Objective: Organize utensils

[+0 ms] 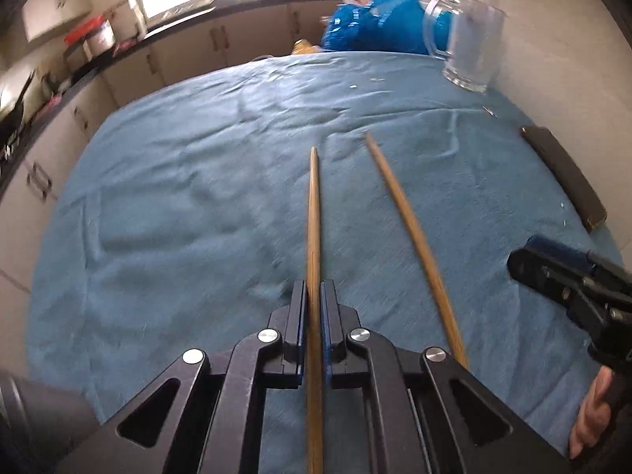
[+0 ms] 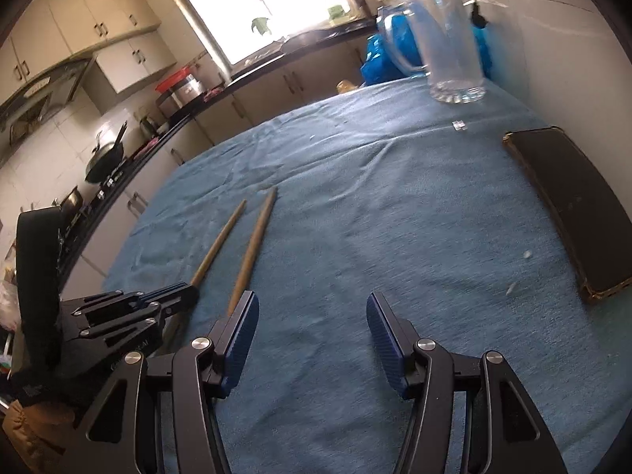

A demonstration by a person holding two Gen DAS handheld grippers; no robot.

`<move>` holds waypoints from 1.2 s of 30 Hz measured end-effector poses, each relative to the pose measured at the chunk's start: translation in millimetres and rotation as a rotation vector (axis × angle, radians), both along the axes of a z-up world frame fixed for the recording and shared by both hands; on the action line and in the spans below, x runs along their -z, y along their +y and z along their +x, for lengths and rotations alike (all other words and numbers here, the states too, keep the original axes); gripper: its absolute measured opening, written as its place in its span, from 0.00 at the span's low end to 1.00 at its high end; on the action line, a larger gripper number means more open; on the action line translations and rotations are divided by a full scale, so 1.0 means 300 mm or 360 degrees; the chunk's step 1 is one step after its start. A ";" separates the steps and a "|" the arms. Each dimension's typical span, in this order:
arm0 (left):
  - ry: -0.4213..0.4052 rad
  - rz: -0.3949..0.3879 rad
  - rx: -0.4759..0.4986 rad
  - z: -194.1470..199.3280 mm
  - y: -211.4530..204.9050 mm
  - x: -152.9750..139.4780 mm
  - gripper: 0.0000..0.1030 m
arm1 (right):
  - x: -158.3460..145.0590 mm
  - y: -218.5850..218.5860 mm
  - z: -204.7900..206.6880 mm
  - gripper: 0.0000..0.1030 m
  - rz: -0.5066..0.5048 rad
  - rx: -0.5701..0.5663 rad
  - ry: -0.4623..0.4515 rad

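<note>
Bottom centre of the left wrist view, the left gripper (image 1: 314,296) is clamped tight on one chopstick (image 1: 314,213), which is pointed up the frame. A second chopstick (image 1: 410,233) is laid just to its right on the blue cloth (image 1: 177,197). The right gripper (image 2: 312,316) is held spread wide over bare cloth, nothing pinched. Further back, a black case (image 2: 568,205) is seen at the right edge, and a glass mug (image 2: 446,43) is parked upper right.

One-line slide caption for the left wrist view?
Left gripper shut on one wooden chopstick; second chopstick lies beside it on the blue cloth.
</note>
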State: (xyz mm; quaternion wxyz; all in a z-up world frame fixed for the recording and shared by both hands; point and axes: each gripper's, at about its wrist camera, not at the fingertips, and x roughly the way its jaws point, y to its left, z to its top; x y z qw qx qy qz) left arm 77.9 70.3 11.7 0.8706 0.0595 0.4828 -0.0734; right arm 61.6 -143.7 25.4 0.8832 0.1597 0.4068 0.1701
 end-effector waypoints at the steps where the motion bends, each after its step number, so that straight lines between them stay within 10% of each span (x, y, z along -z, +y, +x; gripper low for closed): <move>1: 0.0008 -0.0026 -0.0014 -0.008 0.021 -0.001 0.06 | -0.003 0.019 -0.001 0.60 0.0027 -0.0048 0.0018; 10: 0.0072 -0.0128 -0.0076 -0.003 0.067 -0.008 0.07 | -0.019 0.283 0.156 0.59 -0.0397 -0.0251 0.0125; 18: 0.0085 -0.0202 -0.0110 0.006 0.076 -0.007 0.06 | -0.028 0.335 0.340 0.10 -0.0669 -0.0189 0.0314; 36: 0.0164 -0.0211 -0.0052 -0.490 0.124 -0.021 0.06 | -0.016 0.117 -0.238 0.19 -0.0831 -0.0381 0.0483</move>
